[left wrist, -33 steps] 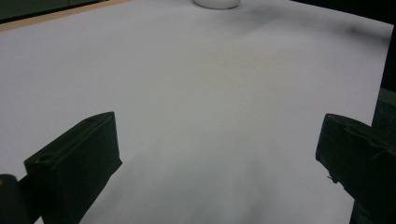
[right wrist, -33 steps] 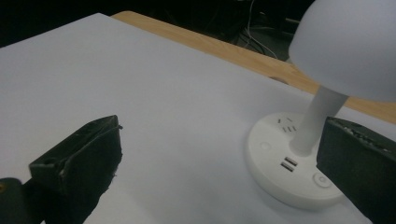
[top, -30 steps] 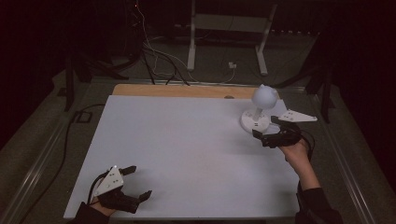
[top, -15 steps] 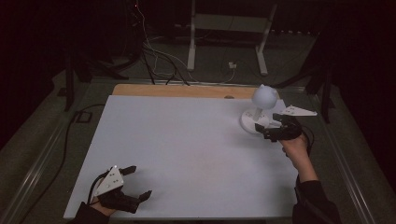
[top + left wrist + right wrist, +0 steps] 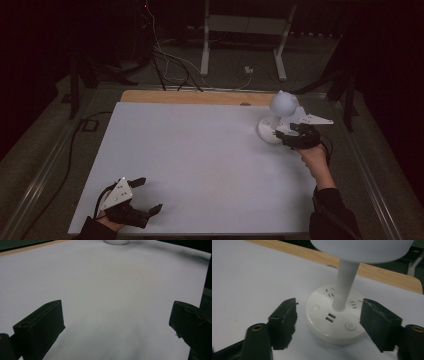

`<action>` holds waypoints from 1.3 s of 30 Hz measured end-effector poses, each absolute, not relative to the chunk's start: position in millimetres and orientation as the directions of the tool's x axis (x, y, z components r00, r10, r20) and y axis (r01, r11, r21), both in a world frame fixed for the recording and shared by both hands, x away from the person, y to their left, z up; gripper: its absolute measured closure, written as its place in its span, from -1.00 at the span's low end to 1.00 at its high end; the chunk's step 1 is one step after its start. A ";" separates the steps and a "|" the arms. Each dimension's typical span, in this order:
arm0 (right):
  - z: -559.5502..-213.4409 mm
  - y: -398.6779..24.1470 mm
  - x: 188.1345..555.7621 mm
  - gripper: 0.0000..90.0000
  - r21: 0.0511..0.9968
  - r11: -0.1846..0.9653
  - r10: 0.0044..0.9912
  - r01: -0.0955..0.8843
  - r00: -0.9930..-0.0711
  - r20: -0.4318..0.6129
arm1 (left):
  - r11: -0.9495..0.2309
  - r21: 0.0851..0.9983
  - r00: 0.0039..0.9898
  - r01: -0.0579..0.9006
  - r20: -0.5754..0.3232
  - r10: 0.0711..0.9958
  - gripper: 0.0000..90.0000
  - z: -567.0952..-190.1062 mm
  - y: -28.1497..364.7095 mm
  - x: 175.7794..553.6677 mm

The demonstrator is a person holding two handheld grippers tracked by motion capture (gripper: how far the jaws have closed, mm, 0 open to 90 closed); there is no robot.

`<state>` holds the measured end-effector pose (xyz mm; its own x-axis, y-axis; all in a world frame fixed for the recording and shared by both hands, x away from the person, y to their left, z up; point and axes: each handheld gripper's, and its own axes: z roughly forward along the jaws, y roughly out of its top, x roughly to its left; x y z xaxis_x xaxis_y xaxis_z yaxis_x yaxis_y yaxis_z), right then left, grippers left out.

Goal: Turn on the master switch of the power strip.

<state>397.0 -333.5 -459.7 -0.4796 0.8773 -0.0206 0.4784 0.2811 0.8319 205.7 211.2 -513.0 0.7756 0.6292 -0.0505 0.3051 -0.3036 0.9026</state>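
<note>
- Since a second ago the right gripper (image 5: 285, 138) has slid in toward the lamp (image 5: 276, 120) and dropped lower, and its jaws have just been closing; the lamp's base lies between them, untouched; the lamp and the left gripper (image 5: 146, 195) sit where they sat.
- Lamp: right of centre in the upper half of the high view, near the far edge of the table (image 5: 200, 150); round white base (image 5: 334, 318) flat on the top, thin stem (image 5: 344, 282) rising upright to a globe head (image 5: 283, 102); its long axis is vertical.
- Right gripper: just lower right of the base in the high view, pointing up-left at it; in the right gripper view the jaws stand half spread, one on each side of the base with a gap showing at both pads (image 5: 287, 320); nothing is pinched.
- Coming move, as I judge it: the grip turns on the base being wide and low, so the jaws must stay level with its rim; the right hand is far nearer.
- Left gripper: lower left of the high view, well apart from the lamp; jaws wide, holding nothing, over bare table.
- Hard to make out: the head is cut off at the top of the right gripper view; the base's far side is hidden behind the stem; the markings on its buttons are too small to read.
</note>
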 end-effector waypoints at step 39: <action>-502.2 -336.9 424.2 1.00 0.792 0.268 0.944 0.548 -0.313 -0.103 | -0.301 0.901 0.774 0.312 -0.058 0.630 -1.00 -513.9 211.5 206.4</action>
<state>424.2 -336.9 -502.2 -0.3135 0.9440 -0.1028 0.5485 0.2684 0.7919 206.4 211.5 -513.9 0.7742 0.6303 -0.0577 0.3125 -0.3013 0.9009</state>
